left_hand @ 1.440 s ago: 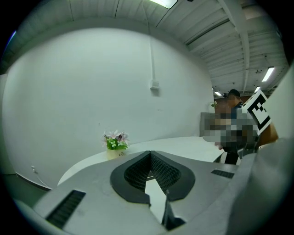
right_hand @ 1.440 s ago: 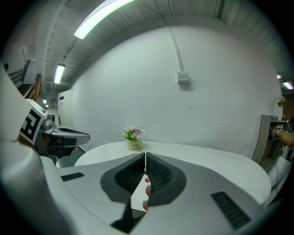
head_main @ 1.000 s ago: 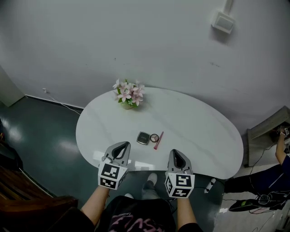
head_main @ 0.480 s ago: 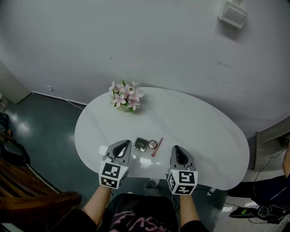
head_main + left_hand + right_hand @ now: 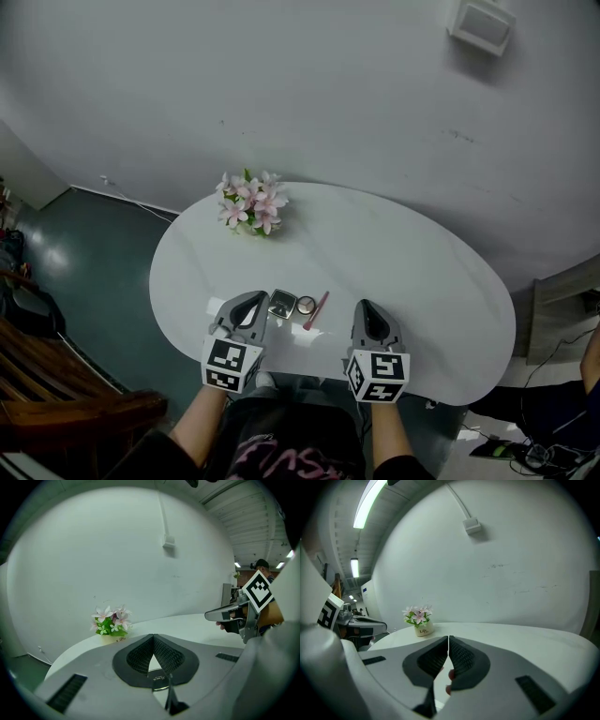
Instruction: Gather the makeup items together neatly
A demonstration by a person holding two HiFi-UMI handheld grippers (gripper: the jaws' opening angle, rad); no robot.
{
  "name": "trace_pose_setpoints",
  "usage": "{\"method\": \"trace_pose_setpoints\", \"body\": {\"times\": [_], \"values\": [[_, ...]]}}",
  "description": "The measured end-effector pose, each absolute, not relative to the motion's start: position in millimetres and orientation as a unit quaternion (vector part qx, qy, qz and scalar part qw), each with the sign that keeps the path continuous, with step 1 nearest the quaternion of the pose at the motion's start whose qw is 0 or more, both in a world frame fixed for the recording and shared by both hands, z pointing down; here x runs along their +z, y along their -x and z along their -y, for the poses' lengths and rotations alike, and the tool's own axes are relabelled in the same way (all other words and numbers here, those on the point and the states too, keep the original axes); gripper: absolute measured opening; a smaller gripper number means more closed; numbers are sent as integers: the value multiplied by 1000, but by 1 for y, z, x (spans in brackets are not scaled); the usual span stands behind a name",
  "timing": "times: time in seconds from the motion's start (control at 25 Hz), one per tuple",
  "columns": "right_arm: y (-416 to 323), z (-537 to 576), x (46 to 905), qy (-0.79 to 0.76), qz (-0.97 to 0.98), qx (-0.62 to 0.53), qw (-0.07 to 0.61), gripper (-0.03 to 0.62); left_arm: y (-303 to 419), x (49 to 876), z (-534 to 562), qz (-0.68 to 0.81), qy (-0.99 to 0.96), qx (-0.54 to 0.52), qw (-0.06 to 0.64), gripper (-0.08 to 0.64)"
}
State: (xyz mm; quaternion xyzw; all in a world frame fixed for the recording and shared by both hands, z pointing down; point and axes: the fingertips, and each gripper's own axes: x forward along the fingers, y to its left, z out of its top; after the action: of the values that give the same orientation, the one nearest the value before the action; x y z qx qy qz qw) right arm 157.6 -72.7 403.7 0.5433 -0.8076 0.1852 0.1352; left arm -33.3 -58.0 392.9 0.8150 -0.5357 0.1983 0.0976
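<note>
Both the left claw (image 5: 253, 302) and the right claw (image 5: 366, 309) are pressing shut on nothing, hovering over the smooth white oval worktop (image 5: 422, 281). The makeup is lying between them. A glossy square compact (image 5: 282, 303) is sitting at the left claw's 2 o'clock, a round pot (image 5: 306, 305) just beside it. A slim pink pencil (image 5: 316, 310) is slanting from 7 to 1 o'clock. The left claw is looking nearer.

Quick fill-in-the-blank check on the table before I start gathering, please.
1. The left gripper and right gripper both have their jaws ___, holding nothing.
2. Between the square compact and the pink stick lies a ___ case.
3. In the head view, the flowers stand at the table's far ___ end.
Missing words: shut; round; left.
</note>
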Motion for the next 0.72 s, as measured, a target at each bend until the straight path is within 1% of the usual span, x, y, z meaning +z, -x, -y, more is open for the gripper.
{"method": "trace_pose_setpoints", "body": {"times": [0.72], "values": [[-141,73,400,-551,804,176,135,64,50,385,70,539,-818,174,97,12]]}}
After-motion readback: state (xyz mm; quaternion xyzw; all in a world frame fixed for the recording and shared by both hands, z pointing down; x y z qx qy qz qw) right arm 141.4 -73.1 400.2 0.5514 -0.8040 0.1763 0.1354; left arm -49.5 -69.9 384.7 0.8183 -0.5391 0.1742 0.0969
